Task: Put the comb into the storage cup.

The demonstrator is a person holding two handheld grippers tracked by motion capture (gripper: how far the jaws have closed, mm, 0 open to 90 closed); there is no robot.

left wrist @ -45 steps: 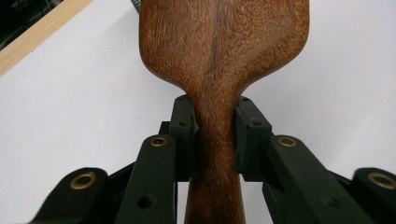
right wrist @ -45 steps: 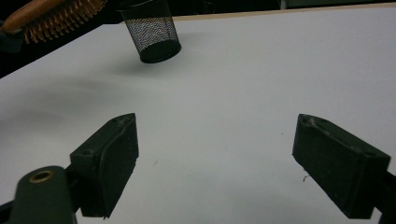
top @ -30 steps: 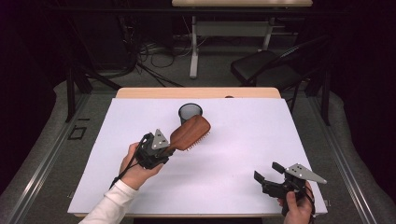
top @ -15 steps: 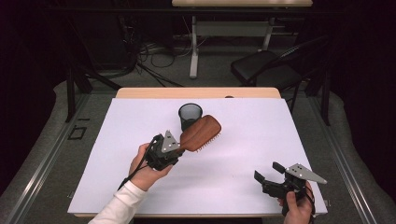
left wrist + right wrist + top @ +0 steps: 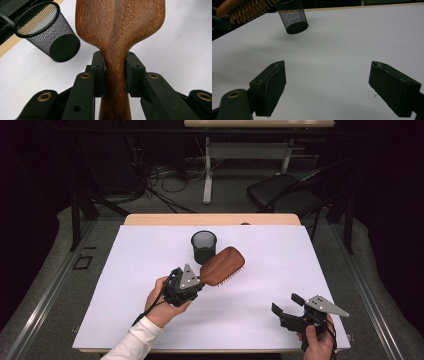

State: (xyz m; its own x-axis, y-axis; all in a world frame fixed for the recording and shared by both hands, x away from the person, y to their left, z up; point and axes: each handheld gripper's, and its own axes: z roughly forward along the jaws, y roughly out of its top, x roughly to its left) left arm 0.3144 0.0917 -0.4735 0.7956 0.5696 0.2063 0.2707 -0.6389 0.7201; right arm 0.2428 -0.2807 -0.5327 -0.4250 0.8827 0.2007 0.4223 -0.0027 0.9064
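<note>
The left gripper (image 5: pixel 196 281) pinches the wooden hairbrush (image 5: pixel 222 265) at its neck, head raised just beside the mesh cup (image 5: pixel 204 246). Keep the clamp firm and the brush level while carrying. The right gripper (image 5: pixel 289 308) rests spread, empty, near the table (image 5: pixel 310 250) edge.

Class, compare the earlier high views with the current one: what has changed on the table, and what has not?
The left gripper, still clamped on the wooden hairbrush, carried it rightward, uncovering the mesh cup. The cup and the open right gripper stayed put.
</note>
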